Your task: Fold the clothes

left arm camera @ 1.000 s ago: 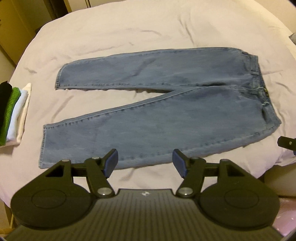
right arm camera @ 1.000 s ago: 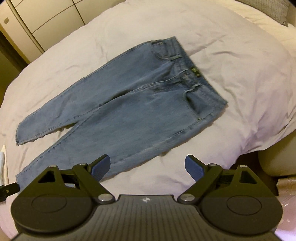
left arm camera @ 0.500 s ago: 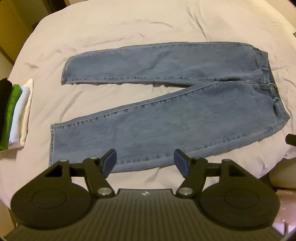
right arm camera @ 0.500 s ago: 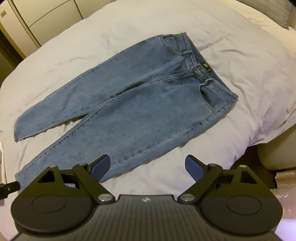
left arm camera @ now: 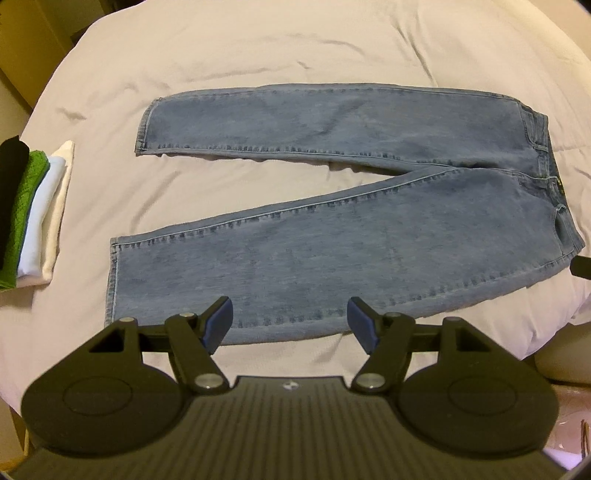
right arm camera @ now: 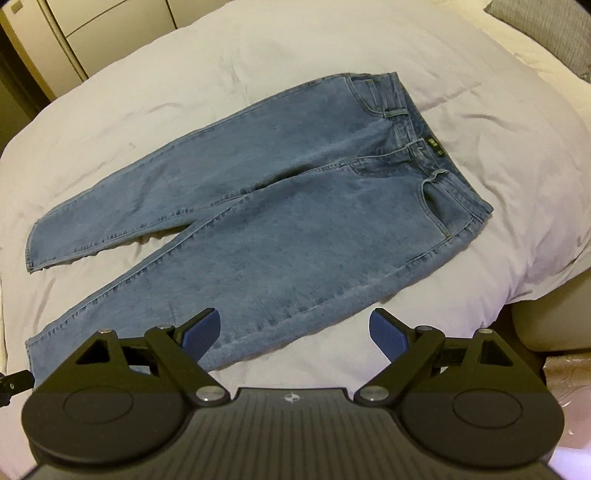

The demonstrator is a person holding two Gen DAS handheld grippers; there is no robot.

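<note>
A pair of light blue jeans (left arm camera: 369, 236) lies flat on the white bed cover (left arm camera: 258, 55), legs spread in a V toward the left, waistband at the right. In the right wrist view the same jeans (right arm camera: 280, 221) run diagonally, waistband at the upper right. My left gripper (left arm camera: 290, 321) hovers open over the near leg's lower edge, nothing between its blue pads. Just off the near leg's outer seam, toward the hip, my right gripper (right arm camera: 293, 332) also stands open and holds nothing.
A stack of folded clothes (left arm camera: 33, 214) in black, green, pale blue and white sits at the bed's left edge. The bed cover (right arm camera: 480, 92) drops off at the near right. Cabinets (right arm camera: 74, 29) stand beyond the bed at the upper left.
Both grippers have moved closer to the jeans, which fill more of each view. The left view shifted left along the legs. Both stay open.
</note>
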